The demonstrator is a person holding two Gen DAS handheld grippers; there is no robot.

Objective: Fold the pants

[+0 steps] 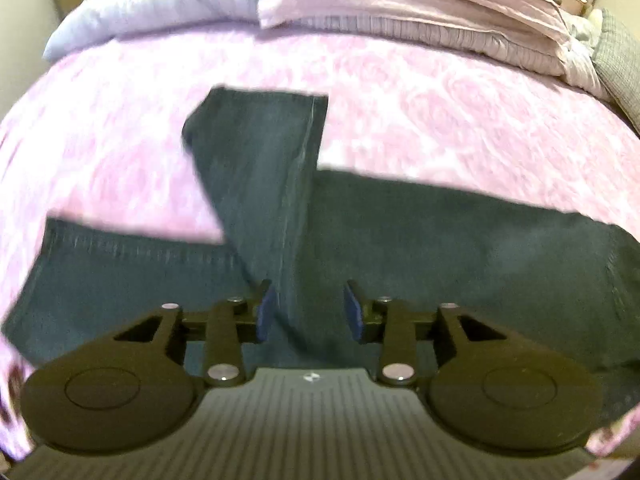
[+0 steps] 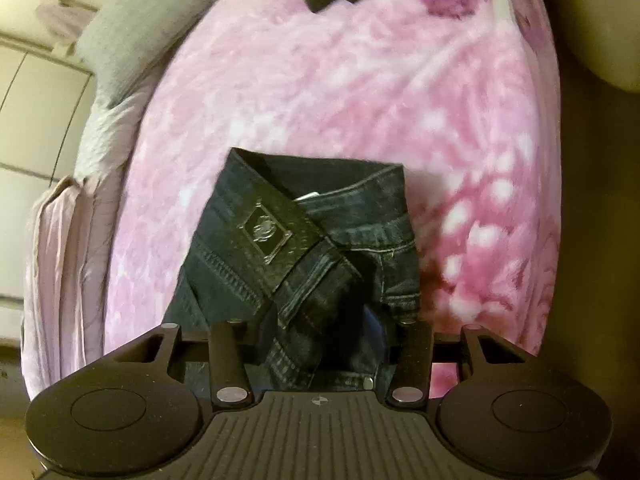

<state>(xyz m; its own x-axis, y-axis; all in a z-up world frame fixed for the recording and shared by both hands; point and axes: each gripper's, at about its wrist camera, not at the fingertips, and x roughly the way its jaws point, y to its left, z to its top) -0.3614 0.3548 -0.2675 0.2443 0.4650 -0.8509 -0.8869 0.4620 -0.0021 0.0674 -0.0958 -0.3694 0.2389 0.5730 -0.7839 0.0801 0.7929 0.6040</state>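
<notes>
With the dark jeans lying on the pink blanket, both the left gripper and right gripper stand with jaws spread over denim, so pinch each edge squarely near the belt buckle before lifting.

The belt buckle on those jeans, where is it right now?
In the right wrist view the belt buckle sits at the jeans' waistband, centre frame, on the pink blanket, just beyond the right gripper.
</notes>
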